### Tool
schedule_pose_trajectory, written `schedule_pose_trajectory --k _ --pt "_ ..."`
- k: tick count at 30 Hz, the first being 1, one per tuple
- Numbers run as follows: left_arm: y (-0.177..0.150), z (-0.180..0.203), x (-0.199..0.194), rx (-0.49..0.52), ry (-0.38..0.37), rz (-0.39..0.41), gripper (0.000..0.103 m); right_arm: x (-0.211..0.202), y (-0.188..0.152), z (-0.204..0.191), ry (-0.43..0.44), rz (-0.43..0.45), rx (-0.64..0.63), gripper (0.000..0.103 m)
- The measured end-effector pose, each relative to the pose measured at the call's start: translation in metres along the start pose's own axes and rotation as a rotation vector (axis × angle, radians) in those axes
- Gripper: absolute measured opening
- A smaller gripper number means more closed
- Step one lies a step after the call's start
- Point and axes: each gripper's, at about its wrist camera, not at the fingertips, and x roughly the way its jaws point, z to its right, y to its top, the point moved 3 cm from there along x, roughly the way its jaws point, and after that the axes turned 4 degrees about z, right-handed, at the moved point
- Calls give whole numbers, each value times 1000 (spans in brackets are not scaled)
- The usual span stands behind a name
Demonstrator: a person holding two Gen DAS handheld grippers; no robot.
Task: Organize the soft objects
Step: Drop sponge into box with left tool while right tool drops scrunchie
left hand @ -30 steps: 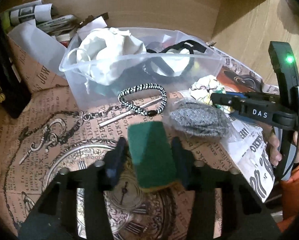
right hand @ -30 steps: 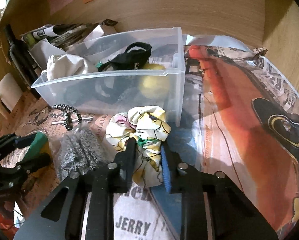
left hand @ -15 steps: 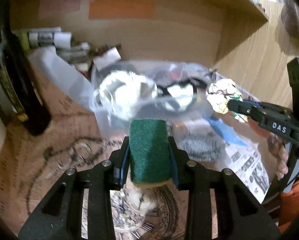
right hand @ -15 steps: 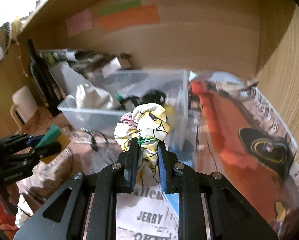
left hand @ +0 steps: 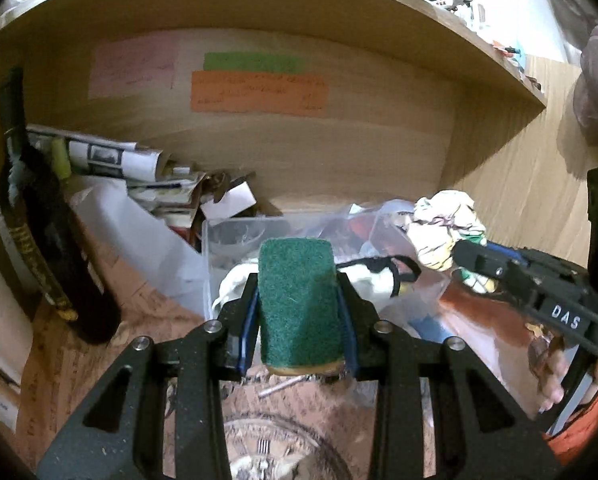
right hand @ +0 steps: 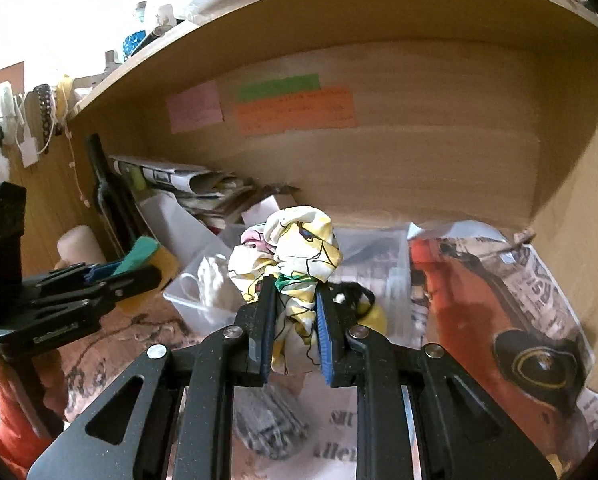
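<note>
My left gripper (left hand: pixel 297 312) is shut on a green and yellow sponge (left hand: pixel 297 300) and holds it in the air in front of the clear plastic bin (left hand: pixel 235 236). My right gripper (right hand: pixel 295 312) is shut on a crumpled white and yellow patterned cloth (right hand: pixel 289 248), lifted above the bin (right hand: pixel 395 264). The bin holds white cloth (left hand: pixel 235 284) and a black-strapped item (left hand: pixel 379 268). The right gripper with its cloth also shows in the left wrist view (left hand: pixel 445 232). The left gripper with the sponge shows in the right wrist view (right hand: pixel 147 256).
A dark bottle (left hand: pixel 47 248) stands at the left. Rolled newspapers (left hand: pixel 111 156) and papers lie behind the bin against the wooden back wall. A grey knitted item (right hand: pixel 271 424) lies on the newspaper below my right gripper. A metal rod (left hand: pixel 281 386) lies on the printed cover.
Both grippers have risen from the table with their loads, the sponge and the patterned cloth. They now hang higher, near and above the bin.
</note>
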Motion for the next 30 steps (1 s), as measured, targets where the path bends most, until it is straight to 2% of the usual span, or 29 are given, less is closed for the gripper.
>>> schedule_pose_trajectory --k 9,19,27,30 --pt "8 10 47 33 -19 -54 35 34 3 -4 10 -36 -8 17" --pt "-4 8 95 53 -3 -145 35 76 -11 4 -16 -147 -9 17" --pt "-12 5 109 55 9 -177 35 96 -23 11 -41 -210 -6 20" --pt "-13 6 113 60 11 -187 39 96 -24 10 -59 -212 -18 20"
